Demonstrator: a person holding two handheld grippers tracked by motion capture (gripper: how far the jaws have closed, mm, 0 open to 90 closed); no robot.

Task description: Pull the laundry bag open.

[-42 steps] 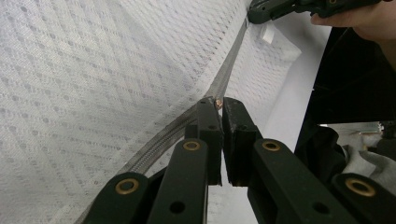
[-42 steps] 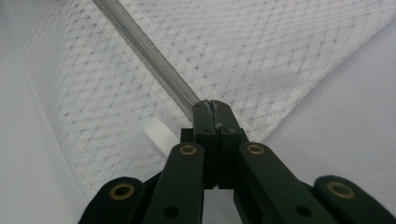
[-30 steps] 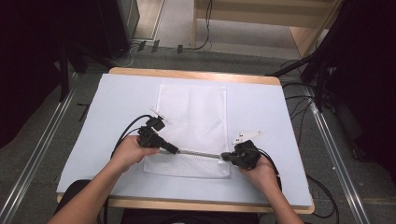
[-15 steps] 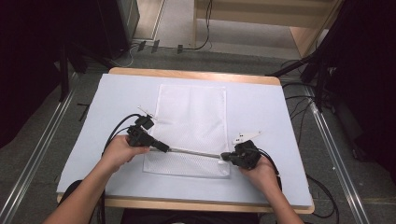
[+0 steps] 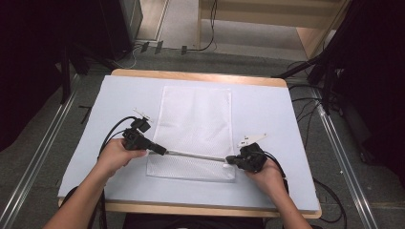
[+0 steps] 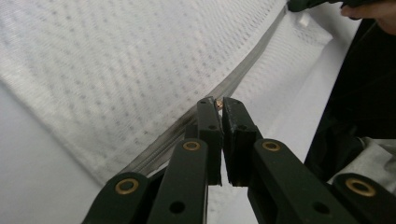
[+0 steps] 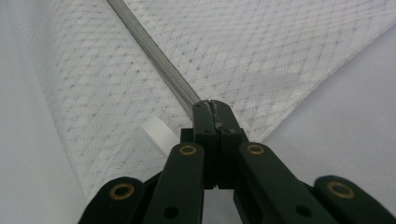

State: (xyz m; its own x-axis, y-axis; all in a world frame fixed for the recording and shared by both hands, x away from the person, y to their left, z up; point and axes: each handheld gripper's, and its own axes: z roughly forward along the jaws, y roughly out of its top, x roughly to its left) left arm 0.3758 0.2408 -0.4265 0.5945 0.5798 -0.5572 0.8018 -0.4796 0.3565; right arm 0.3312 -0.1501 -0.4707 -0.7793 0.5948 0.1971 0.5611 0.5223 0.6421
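You have a white rectangular mesh laundry bag lying flat at the middle of the pale blue table cover, long side running away from you. Its grey zipper crosses the near end, pulled taut and slanting down toward your right.

Zipper pull mostly hidden between the fingers.

I can read no text, no label, no brand and no number anywhere. The small white ribbed tag just left of my right claw is blank, and the white mesh zipper bag carries no print.
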